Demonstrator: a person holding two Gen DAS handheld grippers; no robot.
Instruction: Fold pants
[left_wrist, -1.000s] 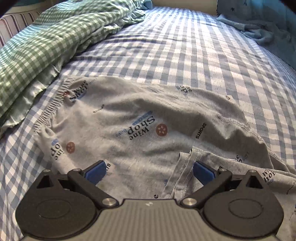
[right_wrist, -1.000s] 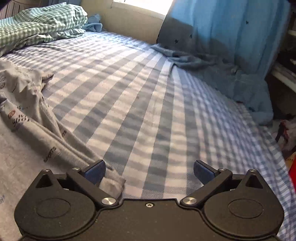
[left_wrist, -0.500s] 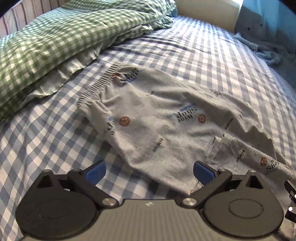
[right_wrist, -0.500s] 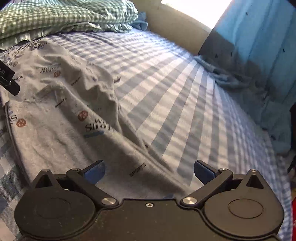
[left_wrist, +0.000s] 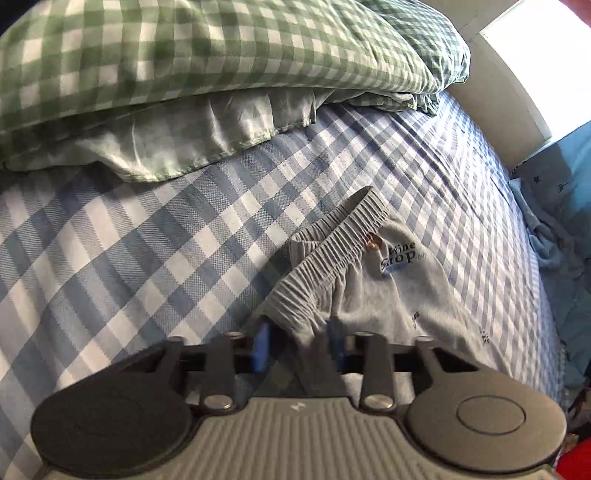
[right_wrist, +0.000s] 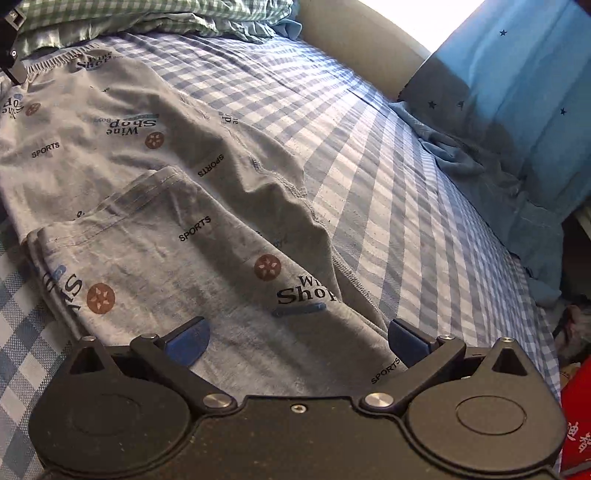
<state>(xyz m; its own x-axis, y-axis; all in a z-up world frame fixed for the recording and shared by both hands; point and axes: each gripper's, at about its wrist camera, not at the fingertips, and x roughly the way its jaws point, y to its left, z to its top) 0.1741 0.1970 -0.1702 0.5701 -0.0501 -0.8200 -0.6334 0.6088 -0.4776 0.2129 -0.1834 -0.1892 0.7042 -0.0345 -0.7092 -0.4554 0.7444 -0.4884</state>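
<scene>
My blue checked bed sheet (right_wrist: 388, 184) fills both views, green gingham bedding (left_wrist: 184, 66) at twelve o'clock. The grey printed pants (right_wrist: 155, 192) lie flat across it toward ten o'clock. My left gripper (left_wrist: 297, 343) pinches their elastic waistband (left_wrist: 325, 254); my right gripper (right_wrist: 295, 341) hovers spread wide over one leg.

Left gripper (left_wrist: 298, 341) low in frame, blue pads (left_wrist: 260, 345) drawn close, pinching gathered waistband (left_wrist: 325, 254) of grey pants (left_wrist: 399, 295). "Wine Shop" print beside a small brown dot just past the elastic. Blue checked sheet (left_wrist: 147, 240) beneath. Green gingham duvet (left_wrist: 184, 66) bunched across the top. Pale headboard (left_wrist: 495, 92) at upper right.
</scene>
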